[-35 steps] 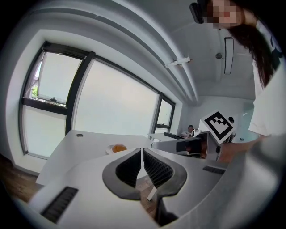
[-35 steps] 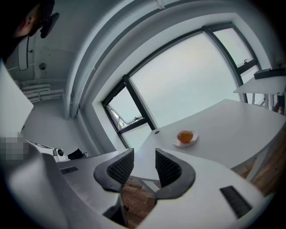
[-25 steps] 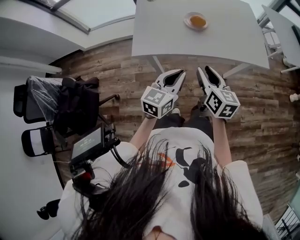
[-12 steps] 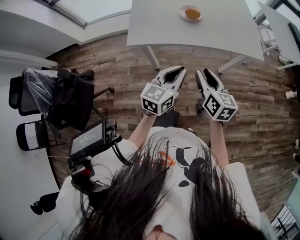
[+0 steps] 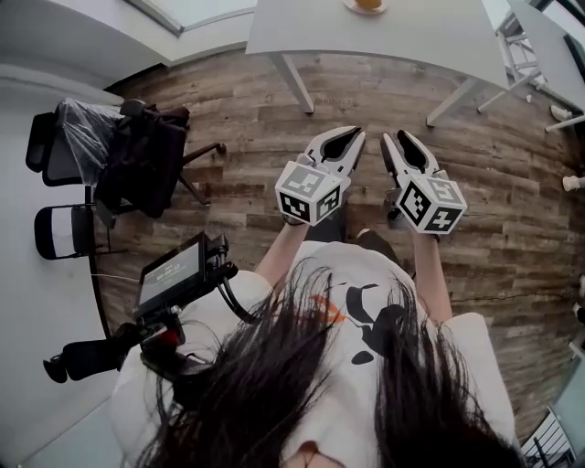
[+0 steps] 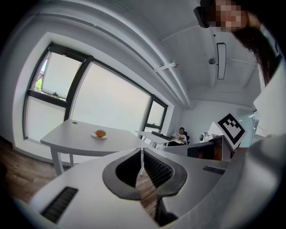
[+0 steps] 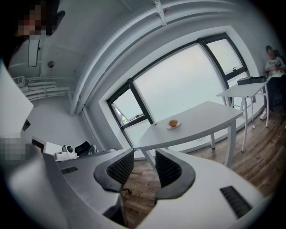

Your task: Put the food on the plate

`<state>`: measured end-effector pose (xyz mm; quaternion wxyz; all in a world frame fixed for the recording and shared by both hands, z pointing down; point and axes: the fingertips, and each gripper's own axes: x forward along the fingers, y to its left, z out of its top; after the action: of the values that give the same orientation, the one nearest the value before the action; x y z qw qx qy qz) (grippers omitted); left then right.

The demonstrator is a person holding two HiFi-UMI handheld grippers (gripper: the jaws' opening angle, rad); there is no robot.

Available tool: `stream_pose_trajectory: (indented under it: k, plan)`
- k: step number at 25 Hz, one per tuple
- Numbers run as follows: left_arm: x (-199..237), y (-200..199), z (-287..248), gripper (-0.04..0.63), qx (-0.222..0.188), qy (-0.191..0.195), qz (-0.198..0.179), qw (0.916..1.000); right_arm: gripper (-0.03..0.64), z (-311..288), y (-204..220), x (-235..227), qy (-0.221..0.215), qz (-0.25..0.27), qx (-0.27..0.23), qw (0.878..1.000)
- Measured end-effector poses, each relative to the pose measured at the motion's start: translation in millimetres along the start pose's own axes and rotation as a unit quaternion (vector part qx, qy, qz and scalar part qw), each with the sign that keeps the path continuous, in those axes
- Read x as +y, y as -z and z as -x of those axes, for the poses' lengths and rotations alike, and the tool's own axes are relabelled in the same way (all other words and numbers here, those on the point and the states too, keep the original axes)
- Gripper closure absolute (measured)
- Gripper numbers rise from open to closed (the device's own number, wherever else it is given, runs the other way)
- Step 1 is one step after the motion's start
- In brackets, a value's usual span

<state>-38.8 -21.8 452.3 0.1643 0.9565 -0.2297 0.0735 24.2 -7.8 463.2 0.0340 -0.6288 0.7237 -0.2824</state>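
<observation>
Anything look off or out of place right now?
Nothing is spilled, askew or damaged. One point to note: the food already sits on the plate on the white table, which holds nothing else that I can see.

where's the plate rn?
Head view: plate at the top edge, on the white table, food on it. Both gripper views show it mid-tabletop, beyond the jaws.

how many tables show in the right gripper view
2: the near table holding the plate, and a second table at the right by the seated person; others may be hidden.
</observation>
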Motion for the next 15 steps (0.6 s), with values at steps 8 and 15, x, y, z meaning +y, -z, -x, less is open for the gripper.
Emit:
stream_pose_trajectory:
  k: [8,15]
  plan:
    - [-62.8,31.5,32.6,0.589,0.003,-0.015,-0.010,0.9998,0.460,64.6,32.2,8.4,-0.025,0.002,0.003,1.000]
    - [-83.4,37.8,51.1,0.590,-0.003,-0.024,-0.018,0.9995,0.460,89.7,44.9,21.2,-0.041,0.013,0.005,0.999]
